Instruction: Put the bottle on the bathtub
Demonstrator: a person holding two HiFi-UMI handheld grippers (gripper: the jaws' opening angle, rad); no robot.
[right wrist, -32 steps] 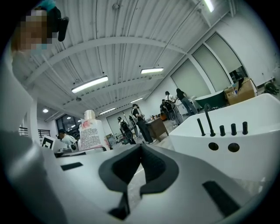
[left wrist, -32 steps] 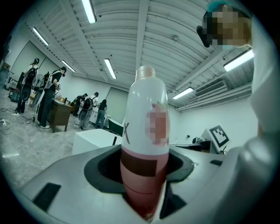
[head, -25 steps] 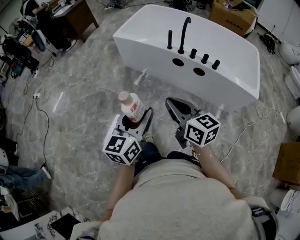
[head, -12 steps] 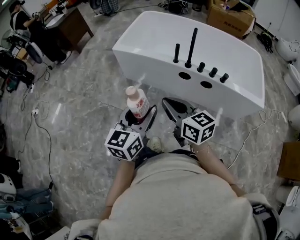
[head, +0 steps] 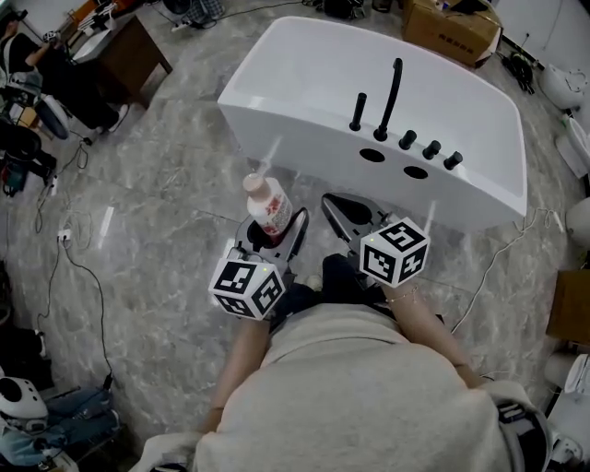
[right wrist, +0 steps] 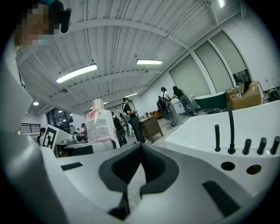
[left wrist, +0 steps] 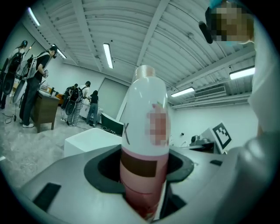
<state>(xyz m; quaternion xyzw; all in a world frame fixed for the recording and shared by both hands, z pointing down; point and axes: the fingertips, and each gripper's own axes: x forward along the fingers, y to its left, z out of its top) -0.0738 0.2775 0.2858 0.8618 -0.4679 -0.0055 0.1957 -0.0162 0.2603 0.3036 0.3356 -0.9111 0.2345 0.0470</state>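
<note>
A pink-and-white bottle [head: 265,205] with a pale cap stands upright between the jaws of my left gripper [head: 274,229], which is shut on its lower body. In the left gripper view the bottle [left wrist: 144,144] fills the middle and rises out of the dark pads. My right gripper [head: 348,214] is beside it to the right, shut and empty; its pads [right wrist: 131,164] meet in the right gripper view. The white bathtub [head: 304,74] lies just ahead of both grippers, with a black faucet [head: 392,97] and black knobs on its near deck [right wrist: 245,127].
A cardboard box [head: 452,28] sits behind the tub and a wooden desk [head: 120,46] stands at the far left with a person near it. Cables [head: 74,267] trail over the marble floor on the left, and another cable [head: 489,267] on the right. White fixtures [head: 576,147] line the right edge.
Both grippers have moved forward toward the bathtub, side by side. The bottle stays upright in the left gripper and the right stays shut.
</note>
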